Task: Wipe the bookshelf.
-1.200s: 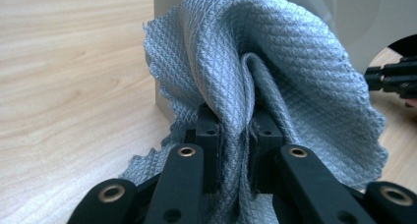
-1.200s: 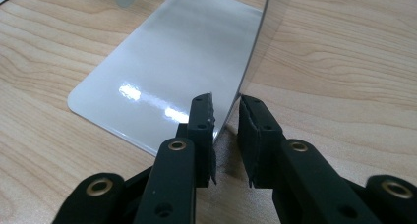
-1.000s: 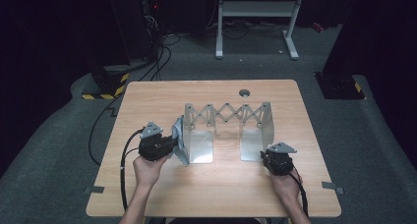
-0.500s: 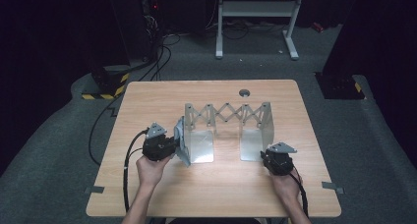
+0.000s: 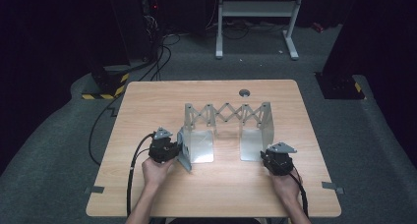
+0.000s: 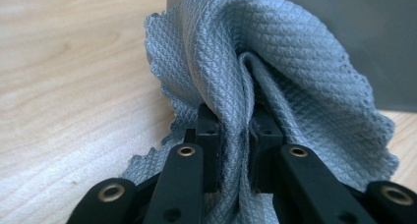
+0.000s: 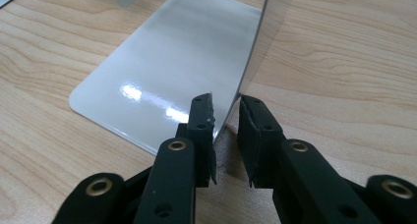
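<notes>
On the wooden table (image 5: 147, 106), left gripper (image 6: 235, 135) jaws clamped on grey cloth (image 6: 275, 67), right gripper (image 7: 226, 121) jaws apart astride metal rack (image 5: 227, 117) edge.

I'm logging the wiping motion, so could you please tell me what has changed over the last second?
The left gripper, shut on the grey cloth, has slid toward the person along the left plate of the metal bookend rack, from its upper part to its near edge. The right gripper has stayed at the right plate's near edge, its jaws astride the upright sheet. The rack has not moved.
</notes>
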The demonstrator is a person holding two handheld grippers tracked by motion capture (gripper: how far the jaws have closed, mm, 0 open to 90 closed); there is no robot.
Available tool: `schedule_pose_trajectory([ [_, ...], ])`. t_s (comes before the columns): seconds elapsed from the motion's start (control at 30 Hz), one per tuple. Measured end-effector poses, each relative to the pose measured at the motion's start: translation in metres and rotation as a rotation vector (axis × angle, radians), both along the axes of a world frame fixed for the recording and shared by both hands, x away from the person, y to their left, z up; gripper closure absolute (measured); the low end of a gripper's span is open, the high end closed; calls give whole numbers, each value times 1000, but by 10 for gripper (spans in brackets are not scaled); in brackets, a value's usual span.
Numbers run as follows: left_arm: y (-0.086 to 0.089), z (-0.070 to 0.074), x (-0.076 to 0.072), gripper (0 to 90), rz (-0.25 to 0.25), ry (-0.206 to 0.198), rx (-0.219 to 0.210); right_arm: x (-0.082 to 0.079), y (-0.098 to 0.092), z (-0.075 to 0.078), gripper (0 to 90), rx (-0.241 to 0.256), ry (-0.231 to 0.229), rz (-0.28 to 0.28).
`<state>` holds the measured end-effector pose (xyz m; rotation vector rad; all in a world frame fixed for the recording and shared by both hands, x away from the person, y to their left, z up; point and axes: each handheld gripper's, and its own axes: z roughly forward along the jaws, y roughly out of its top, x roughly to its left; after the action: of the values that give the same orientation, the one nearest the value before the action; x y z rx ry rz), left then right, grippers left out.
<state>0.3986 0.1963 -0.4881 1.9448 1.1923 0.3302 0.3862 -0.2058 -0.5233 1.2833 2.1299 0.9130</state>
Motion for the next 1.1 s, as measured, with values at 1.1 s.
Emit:
schedule_pose_trajectory([
  [1.1, 13, 78, 0, 787, -26, -189, -92, 0, 0, 0, 762, -1, 1, 2],
])
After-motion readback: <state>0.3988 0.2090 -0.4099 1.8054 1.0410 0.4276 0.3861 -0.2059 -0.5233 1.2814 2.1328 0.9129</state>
